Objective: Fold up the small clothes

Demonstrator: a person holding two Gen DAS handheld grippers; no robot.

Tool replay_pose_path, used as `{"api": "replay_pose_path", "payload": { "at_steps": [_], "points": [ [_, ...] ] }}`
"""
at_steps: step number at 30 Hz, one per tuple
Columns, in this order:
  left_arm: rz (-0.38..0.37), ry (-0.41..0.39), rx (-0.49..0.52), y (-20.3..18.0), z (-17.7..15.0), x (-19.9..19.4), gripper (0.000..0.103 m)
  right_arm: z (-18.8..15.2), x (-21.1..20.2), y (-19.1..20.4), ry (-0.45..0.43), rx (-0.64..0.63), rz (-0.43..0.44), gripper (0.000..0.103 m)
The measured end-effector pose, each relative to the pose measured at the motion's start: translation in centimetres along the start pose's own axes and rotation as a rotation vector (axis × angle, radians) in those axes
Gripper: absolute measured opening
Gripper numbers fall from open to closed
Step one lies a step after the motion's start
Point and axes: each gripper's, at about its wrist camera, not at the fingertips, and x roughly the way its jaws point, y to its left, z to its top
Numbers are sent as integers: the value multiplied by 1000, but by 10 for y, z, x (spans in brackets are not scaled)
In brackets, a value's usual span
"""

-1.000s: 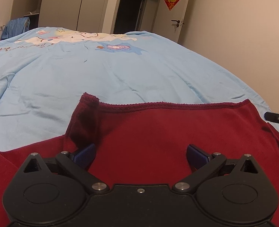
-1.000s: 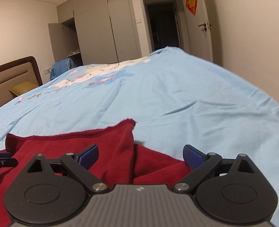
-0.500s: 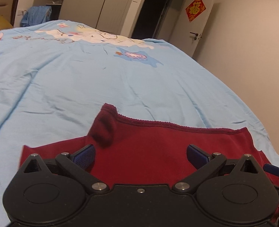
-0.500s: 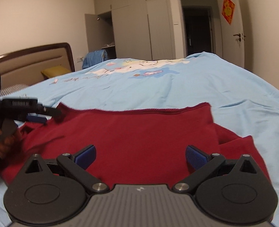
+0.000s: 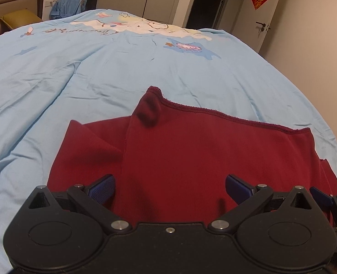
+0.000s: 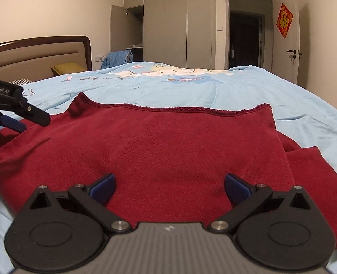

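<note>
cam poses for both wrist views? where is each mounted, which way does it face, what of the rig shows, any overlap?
Left wrist: on the left gripper, looking forward over the red garment on the blue duvet toward the wardrobe; its own open fingers show, with the right gripper at the right edge.
Right wrist: on the right gripper, facing the same way; open fingers show, left gripper at the left edge.
Shared: garment, duvet, headboard, red door decoration.
</note>
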Motion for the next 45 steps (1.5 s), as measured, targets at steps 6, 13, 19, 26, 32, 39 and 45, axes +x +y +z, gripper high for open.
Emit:
{"api": "replay_pose_path", "payload": {
  "at_steps": [6,13,19,26,32,39,45],
  "points": [
    [8,3,0,-5,-9,-13,102,-3,-1,-5,-14,12,6,103],
    [38,8,5,-9,-12,-24,102,-4,-2,-8,-18,31,17,103],
    [61,9,17,-12,-10,-34,102,-5,-2,-9,-21,41,23,103],
    [99,14,48,-13,-12,-44,102,-6,-3,-10,-25,54,29,103],
    [189,-88,20,0,-23,-67,102,-8,-4,-12,-28,71,41,103],
    [235,-171,-12,19,-48,-89,102,-8,-5,-12,-29,76,43,103],
    [197,-138,-117,34,-81,-93,102,-9,-5,-12,-33,82,47,103]
  ]
}}
